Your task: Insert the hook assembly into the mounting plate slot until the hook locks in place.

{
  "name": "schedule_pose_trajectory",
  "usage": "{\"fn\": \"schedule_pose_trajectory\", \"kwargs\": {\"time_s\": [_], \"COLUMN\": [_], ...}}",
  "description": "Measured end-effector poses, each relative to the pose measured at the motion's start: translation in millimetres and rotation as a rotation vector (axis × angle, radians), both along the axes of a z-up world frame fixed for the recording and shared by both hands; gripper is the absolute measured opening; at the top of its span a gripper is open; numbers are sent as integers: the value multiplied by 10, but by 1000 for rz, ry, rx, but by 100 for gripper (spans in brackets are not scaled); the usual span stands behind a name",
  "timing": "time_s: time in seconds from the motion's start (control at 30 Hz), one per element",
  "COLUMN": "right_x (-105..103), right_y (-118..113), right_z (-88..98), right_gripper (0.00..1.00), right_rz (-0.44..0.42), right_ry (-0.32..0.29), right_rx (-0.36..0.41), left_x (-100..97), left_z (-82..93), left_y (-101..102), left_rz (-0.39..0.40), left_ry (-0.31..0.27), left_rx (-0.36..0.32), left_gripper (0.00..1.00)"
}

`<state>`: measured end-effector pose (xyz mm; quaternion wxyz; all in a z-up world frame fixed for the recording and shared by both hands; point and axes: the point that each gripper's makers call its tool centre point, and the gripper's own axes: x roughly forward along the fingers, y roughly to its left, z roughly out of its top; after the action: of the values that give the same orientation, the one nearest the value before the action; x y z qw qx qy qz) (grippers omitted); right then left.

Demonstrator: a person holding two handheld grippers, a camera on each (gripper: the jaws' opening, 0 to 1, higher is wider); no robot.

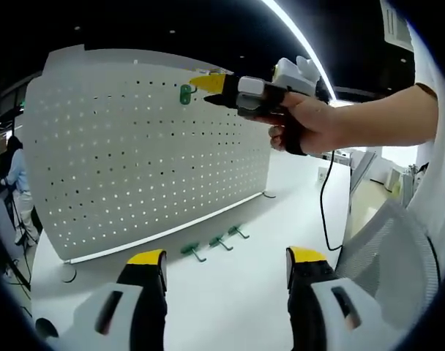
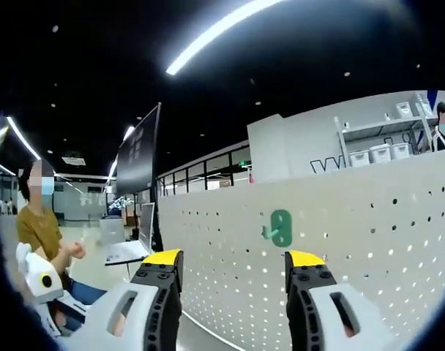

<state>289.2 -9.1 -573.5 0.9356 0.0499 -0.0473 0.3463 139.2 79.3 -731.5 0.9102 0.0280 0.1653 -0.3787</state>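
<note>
Right gripper [image 2: 233, 267]: jaws spread, empty, facing the pegboard [image 2: 369, 248]; in the left gripper view a hand [image 1: 310, 121] holds it at the board's upper edge.
Mounted hook [image 2: 280, 227]: green, on the pegboard, between and just above the right jaw tips, not gripped.
Left gripper [image 1: 226, 265]: jaws apart, empty, low before the pegboard.
Loose hooks [image 1: 215, 243]: three, green, on the white table [image 1: 230, 307] at the pegboard's foot.
</note>
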Motion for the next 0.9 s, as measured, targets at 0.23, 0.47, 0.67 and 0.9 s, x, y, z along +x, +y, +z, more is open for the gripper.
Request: {"fn": "schedule_pose_trajectory", "kwargs": {"time_s": [0.23,0.47,0.67,0.9], "right_x": [-205,-377,-465,-555], "right_y": [-84,-219,-339,-459], "right_z": [-153,-328,-441,-553], "right_gripper": [56,60,60,60], "right_rz": [41,54,53,45], "right_ry": [23,54,76,106], "right_rx": [-21,-44,-60,-67], "left_x": [-9,-12,-7,4], "left_z": [-7,-6,-6,-1], "left_y": [13,13,16,19], "left_rz": [0,-3,-3,-6], "left_ry": [2,2,4,6], "left_rx": [-4,-6,-12,-11], "left_gripper": [69,69,69,69]}}
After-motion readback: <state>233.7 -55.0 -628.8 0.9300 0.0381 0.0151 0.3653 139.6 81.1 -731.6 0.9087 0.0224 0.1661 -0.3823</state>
